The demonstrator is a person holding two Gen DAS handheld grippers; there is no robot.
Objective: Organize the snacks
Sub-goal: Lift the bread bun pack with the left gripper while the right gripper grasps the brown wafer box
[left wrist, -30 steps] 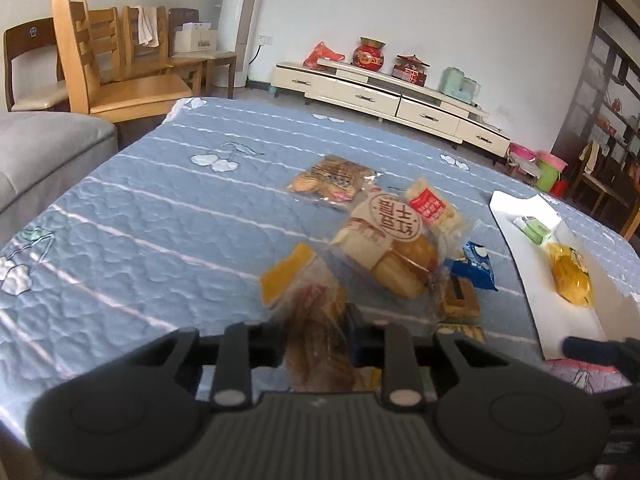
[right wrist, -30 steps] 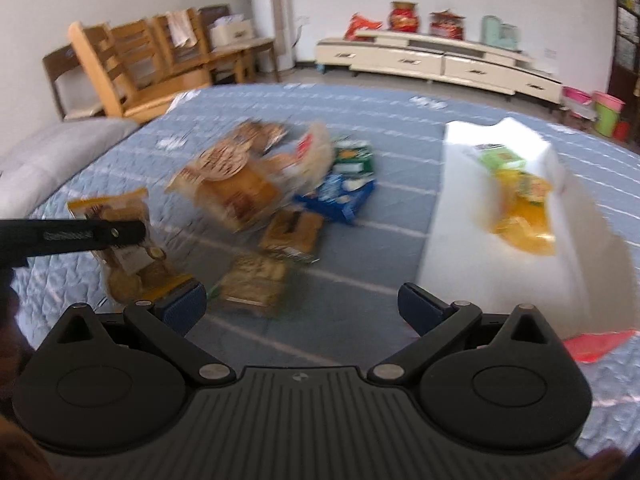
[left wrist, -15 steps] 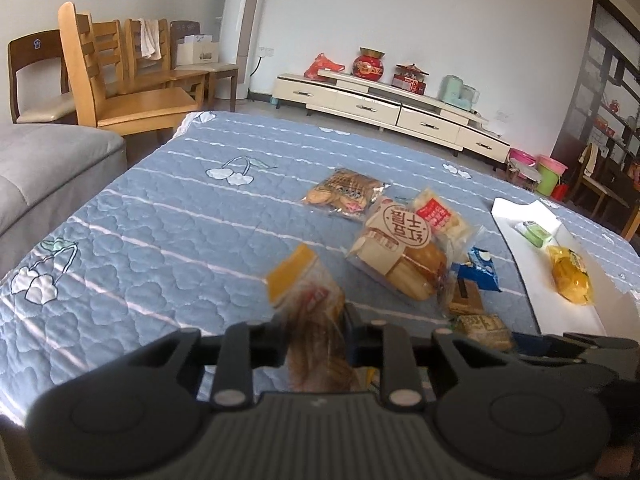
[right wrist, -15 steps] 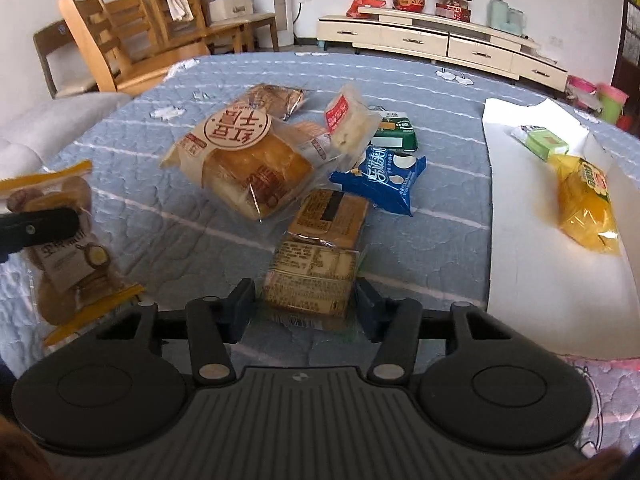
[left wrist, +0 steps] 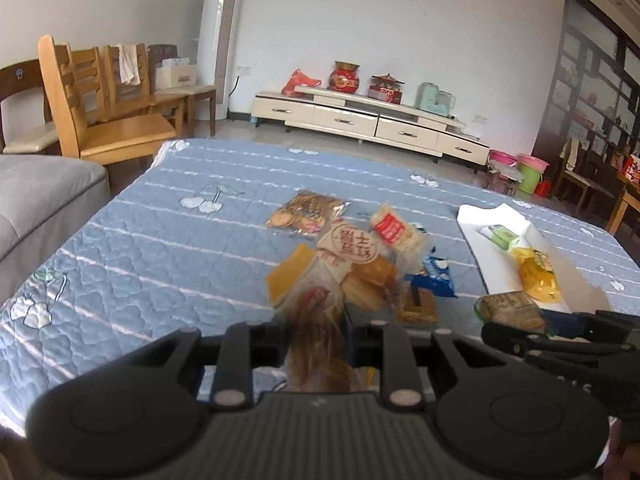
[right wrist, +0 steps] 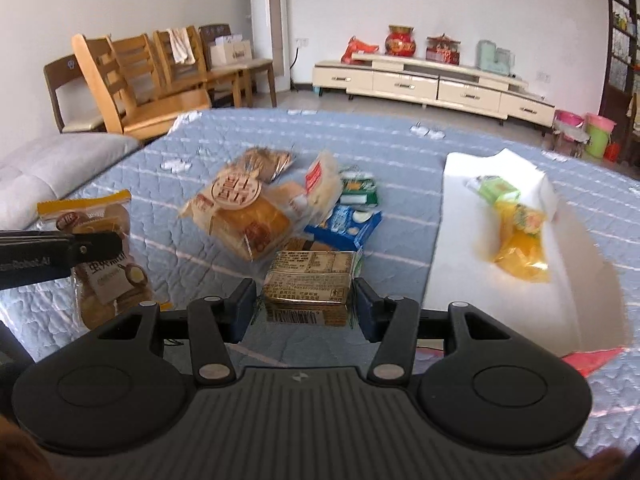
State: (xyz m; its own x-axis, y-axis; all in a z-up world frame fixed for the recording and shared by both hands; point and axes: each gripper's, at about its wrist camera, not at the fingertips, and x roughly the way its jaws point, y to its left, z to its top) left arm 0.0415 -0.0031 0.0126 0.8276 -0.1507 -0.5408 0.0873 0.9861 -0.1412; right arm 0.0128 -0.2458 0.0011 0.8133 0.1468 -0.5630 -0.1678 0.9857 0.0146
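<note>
My left gripper [left wrist: 316, 336] is shut on a clear bag of round cookies with a yellow top strip [left wrist: 310, 320] and holds it above the blue quilt; the bag also shows in the right wrist view [right wrist: 100, 256]. My right gripper [right wrist: 306, 304] is shut on a brown wrapped snack pack [right wrist: 310, 280], lifted off the quilt; it also shows in the left wrist view [left wrist: 510, 310]. A pile of snacks lies ahead: a bread bag with a round label [right wrist: 244, 212], a blue packet [right wrist: 348, 226], a green packet [right wrist: 358, 190].
A white open box [right wrist: 452, 240] at the right holds a yellow snack bag [right wrist: 520, 244] and a green packet [right wrist: 496, 190]. A flat cookie pack [left wrist: 306, 212] lies farther back. Wooden chairs [left wrist: 104, 112] and a grey sofa [left wrist: 36, 196] stand at the left.
My right gripper closed on the brown snack pack and lifted it off the quilt toward the right. My left gripper kept holding the cookie bag and rose a little.
</note>
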